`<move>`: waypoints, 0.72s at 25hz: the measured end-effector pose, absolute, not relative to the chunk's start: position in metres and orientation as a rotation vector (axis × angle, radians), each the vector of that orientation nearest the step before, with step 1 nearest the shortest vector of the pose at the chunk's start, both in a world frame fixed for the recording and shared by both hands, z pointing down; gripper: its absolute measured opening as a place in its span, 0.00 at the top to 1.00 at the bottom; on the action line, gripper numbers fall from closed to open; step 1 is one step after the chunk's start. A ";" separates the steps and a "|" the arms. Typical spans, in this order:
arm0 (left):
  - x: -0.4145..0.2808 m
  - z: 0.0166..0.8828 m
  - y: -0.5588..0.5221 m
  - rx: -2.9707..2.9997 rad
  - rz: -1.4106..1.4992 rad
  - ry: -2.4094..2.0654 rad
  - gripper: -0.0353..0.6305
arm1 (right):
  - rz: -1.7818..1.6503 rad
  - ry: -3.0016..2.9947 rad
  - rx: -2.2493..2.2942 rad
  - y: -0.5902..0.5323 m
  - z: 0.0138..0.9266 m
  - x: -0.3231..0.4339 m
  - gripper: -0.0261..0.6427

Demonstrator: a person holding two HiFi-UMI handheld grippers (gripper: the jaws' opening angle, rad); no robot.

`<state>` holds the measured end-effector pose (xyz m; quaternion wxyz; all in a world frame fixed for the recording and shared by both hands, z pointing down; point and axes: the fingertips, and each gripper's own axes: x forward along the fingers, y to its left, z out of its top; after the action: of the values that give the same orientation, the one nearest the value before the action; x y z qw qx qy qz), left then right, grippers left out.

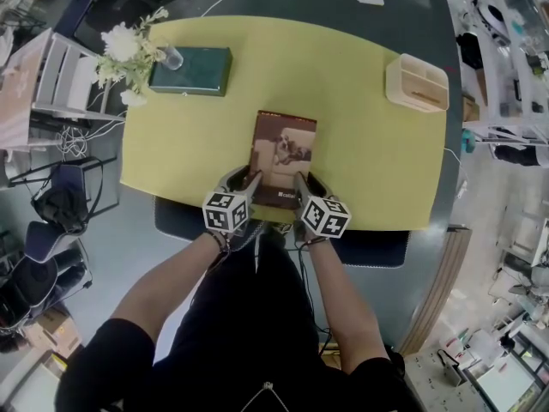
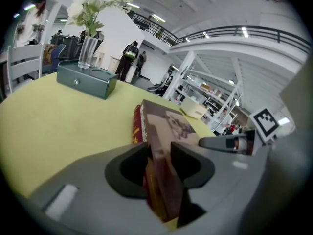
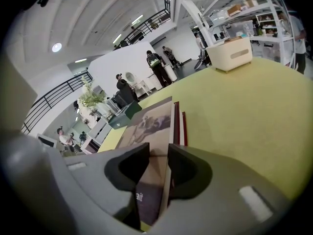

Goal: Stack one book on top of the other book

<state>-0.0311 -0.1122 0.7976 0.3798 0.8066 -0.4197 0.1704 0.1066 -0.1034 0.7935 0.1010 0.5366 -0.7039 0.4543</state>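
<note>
A brown book (image 1: 284,154) with a picture on its cover lies near the table's front edge, on top of a red book (image 2: 137,126). The red book (image 3: 184,126) shows as a thin strip past the brown cover (image 3: 151,124). My left gripper (image 1: 249,179) is shut on the stack's near left corner. In the left gripper view the brown cover (image 2: 168,131) and the red-and-yellow edge beneath it both sit between the jaws of my left gripper (image 2: 159,153). My right gripper (image 1: 302,181) is shut on the near right corner, and the brown cover is pinched in the right gripper (image 3: 157,153).
A dark green box (image 1: 190,69) lies at the yellow table's (image 1: 369,161) far left, beside a glass vase of white flowers (image 1: 129,51). A cream organiser tray (image 1: 417,82) stands at the far right. Chairs and shelving surround the table.
</note>
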 end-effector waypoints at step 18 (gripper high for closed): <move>-0.032 0.798 -0.113 2.064 0.448 -1.075 0.71 | 1.359 -2.080 1.596 -0.103 0.795 0.106 0.77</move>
<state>-0.0320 -0.1130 0.7983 0.3763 0.8070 -0.4201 0.1750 0.1056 -0.1025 0.7946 0.0945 0.5380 -0.7012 0.4581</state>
